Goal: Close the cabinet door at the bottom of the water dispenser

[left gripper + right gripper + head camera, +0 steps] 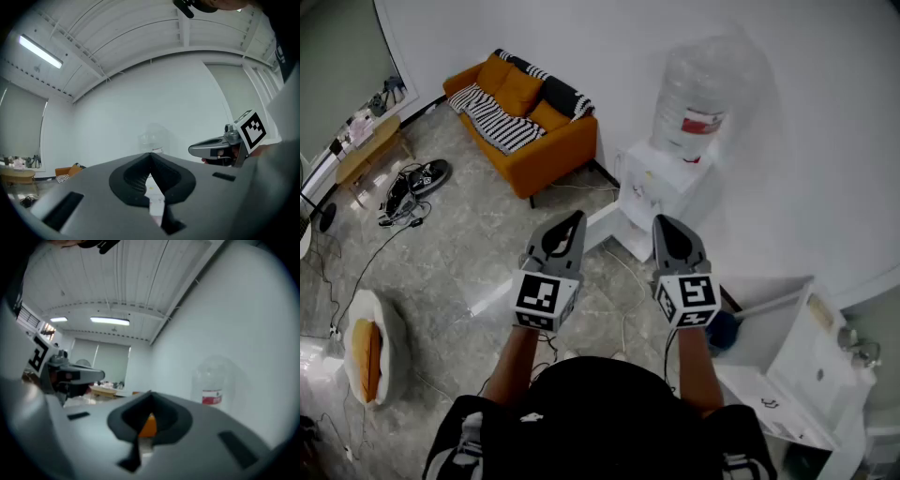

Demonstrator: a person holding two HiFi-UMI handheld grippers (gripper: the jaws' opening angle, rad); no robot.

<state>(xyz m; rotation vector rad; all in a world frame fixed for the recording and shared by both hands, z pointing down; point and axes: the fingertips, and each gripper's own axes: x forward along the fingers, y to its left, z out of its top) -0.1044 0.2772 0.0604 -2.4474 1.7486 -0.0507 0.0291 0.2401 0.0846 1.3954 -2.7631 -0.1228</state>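
Cabinet door [600, 228] shows open only in head view; left claw [577, 217] and right claw [659, 221], both closed, see the bottle [698, 94].

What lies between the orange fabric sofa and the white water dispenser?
Bare grey stone floor, crossed by what looks like a thin pale cable, in the head view.

Orange sofa [546, 155]; black-and-white striped blanket [502, 127]; white water dispenser [664, 180]; clear, red-labelled bottle [698, 89].
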